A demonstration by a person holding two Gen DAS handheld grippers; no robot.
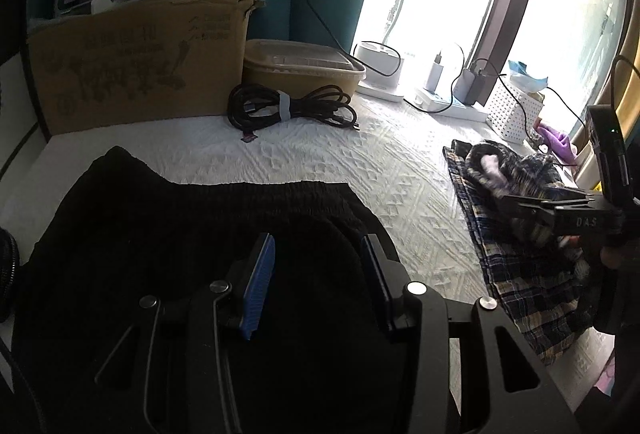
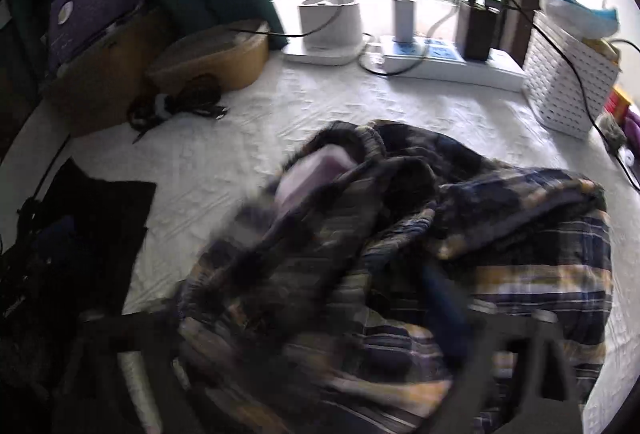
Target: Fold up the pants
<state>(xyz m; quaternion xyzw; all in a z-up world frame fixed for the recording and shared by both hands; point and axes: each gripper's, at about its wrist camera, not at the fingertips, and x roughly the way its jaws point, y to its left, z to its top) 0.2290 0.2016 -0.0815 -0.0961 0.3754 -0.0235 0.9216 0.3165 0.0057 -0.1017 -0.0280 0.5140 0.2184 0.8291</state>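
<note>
White quilted bedspread [image 2: 304, 114], crumpled navy-and-yellow plaid cotton pants [image 2: 500, 246] heaped beside the white lattice basket [image 2: 568, 86].
Right gripper [image 2: 312, 354] hovers straight over them, jaws spread wide, nearer than the left gripper [image 1: 316, 274], half-open over black cloth [image 1: 160, 226].

Black claw [image 1: 316, 274], blue ribbed pads [image 1: 260, 286]

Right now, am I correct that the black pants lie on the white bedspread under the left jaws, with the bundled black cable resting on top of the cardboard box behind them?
Not quite: the bundled black cable lies on the white bedspread, in front of the cardboard box, not on top of it. The left wrist view shows this. The black pants do lie on the bedspread under the left jaws.
</note>
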